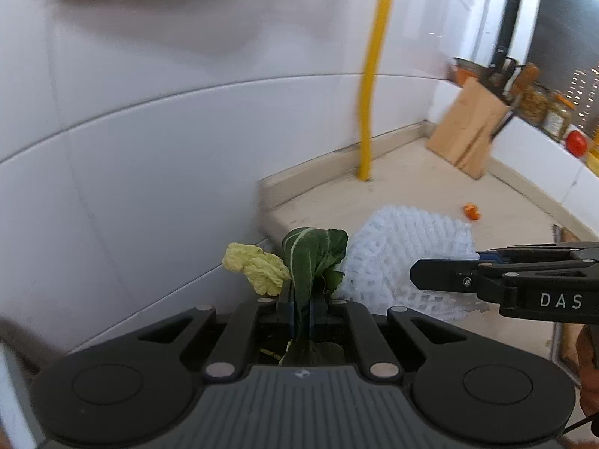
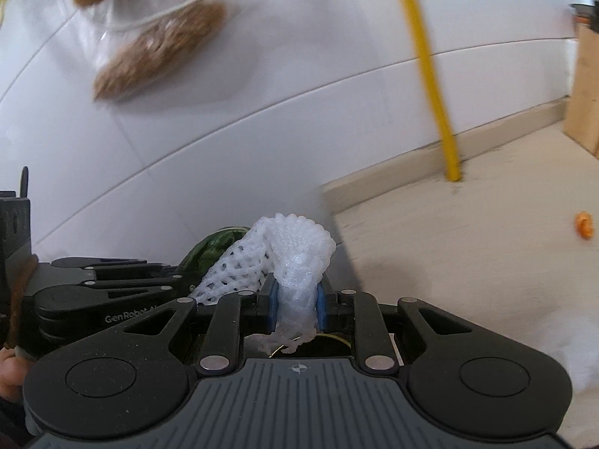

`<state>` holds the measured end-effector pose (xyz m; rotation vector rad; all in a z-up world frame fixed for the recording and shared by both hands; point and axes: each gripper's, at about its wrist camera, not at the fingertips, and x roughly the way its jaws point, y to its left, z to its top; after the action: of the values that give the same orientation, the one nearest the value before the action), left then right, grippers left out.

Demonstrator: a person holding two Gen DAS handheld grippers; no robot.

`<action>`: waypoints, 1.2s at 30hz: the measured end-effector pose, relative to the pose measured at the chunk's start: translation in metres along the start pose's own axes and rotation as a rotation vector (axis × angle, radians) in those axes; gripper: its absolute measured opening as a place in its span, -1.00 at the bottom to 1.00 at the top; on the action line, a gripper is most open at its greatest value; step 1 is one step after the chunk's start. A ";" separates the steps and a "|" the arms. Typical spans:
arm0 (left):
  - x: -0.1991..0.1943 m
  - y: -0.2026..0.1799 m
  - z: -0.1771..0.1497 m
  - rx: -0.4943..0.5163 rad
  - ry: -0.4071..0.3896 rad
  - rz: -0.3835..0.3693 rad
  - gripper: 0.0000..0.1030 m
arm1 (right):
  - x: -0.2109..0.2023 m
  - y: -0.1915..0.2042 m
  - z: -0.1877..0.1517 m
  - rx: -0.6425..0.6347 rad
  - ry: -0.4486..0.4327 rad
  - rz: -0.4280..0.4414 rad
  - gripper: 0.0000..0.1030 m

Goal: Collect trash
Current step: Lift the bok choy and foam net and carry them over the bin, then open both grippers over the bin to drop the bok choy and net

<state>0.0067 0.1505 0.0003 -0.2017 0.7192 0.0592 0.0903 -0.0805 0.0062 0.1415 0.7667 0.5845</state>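
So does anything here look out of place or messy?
One stray bit: a small orange scrap, maybe peel, lies alone on the beige counter. Otherwise the left gripper pinches wilted green leaves and the right gripper a white foam fruit net.

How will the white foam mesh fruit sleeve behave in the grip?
The white foam mesh fruit sleeve is probably soft: it bunches between the right gripper pads. Likely light and floppy, since its free end fans and droops. Slip seems unlikely given the open netting.

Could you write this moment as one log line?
left gripper: shut on vegetable leaves | right gripper: shut on foam net | orange peel: on counter
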 end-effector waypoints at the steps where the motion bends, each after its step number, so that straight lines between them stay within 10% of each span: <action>1: -0.001 0.004 -0.003 -0.006 0.001 0.011 -0.94 | 0.003 0.004 -0.001 -0.007 0.009 0.004 -0.50; 36: 0.076 0.072 -0.059 -0.178 0.243 0.076 -0.83 | 0.156 0.028 -0.040 -0.031 0.344 -0.107 -0.35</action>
<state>0.0169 0.2081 -0.1054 -0.3562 0.9650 0.1742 0.1389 0.0250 -0.1092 -0.0306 1.0907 0.5248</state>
